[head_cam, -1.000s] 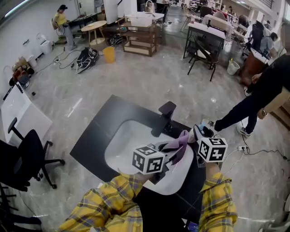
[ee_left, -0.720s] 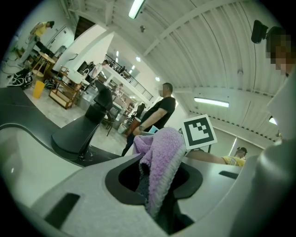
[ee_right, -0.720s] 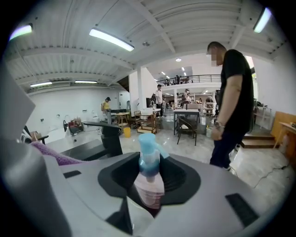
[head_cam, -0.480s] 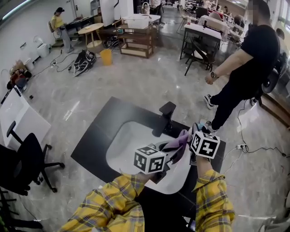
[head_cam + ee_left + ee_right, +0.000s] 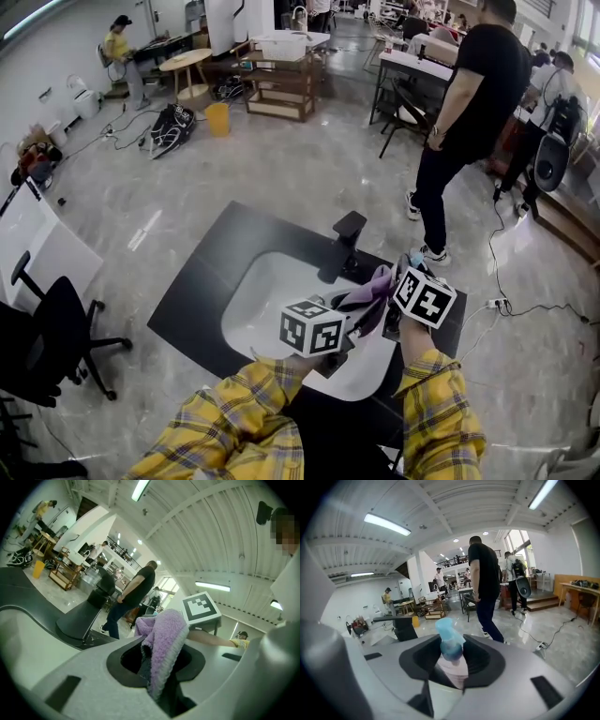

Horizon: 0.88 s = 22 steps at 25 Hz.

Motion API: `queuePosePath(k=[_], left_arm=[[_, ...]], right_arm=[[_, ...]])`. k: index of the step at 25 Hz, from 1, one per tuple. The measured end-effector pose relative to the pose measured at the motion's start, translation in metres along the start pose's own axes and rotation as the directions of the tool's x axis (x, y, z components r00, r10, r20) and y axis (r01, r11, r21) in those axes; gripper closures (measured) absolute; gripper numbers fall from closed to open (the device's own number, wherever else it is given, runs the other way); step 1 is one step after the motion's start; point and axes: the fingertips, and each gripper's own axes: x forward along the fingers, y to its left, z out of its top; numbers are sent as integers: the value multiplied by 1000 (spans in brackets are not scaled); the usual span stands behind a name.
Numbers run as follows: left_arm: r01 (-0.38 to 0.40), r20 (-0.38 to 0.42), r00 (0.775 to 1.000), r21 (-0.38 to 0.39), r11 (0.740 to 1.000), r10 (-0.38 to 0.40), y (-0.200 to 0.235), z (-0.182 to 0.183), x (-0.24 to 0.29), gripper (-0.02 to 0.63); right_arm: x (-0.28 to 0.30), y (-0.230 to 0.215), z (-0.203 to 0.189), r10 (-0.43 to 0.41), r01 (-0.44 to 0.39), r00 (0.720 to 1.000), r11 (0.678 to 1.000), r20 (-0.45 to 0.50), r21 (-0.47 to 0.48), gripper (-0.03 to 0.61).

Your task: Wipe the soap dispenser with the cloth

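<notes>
head view: left gripper [image 5: 157, 663] jaws tight on cloth [image 5: 162, 637], right gripper [image 5: 452, 662] jaws on soap dispenser [image 5: 451, 649], faucet [image 5: 345, 234] just beyond

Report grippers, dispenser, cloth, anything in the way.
Left gripper shut on purple terry cloth. Right gripper shut on pink soap dispenser with blue pump, by white sink. Cloth drapes toward dispenser; contact unclear. Black faucet behind, apart.
</notes>
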Motion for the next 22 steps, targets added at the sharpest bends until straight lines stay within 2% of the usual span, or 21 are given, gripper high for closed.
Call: queuePosePath(k=[2, 4, 13, 18, 22], left_arm=[[5, 4, 1000, -6, 1000, -5, 0, -2, 0, 528], [8, 10, 1000, -10, 1000, -8, -1, -1, 2, 528], [16, 39, 999, 23, 1000, -17, -9, 8, 9, 528], [33, 56, 998, 46, 998, -36, -17, 16, 22, 528], [56, 58, 997, 67, 996, -60, -21, 15, 41, 528]], right_arm=[[-1, 4, -3, 44, -44, 999, 999, -11, 9, 436], [-1, 8, -6, 89, -90, 996, 996, -23, -25, 355], [-31, 4, -5, 183, -178, 983, 970, 14, -167, 345], [-53, -19, 2, 174, -164, 982, 977, 68, -135, 345], [-61, -39, -4, 156, -149, 985, 983, 68, -104, 345]])
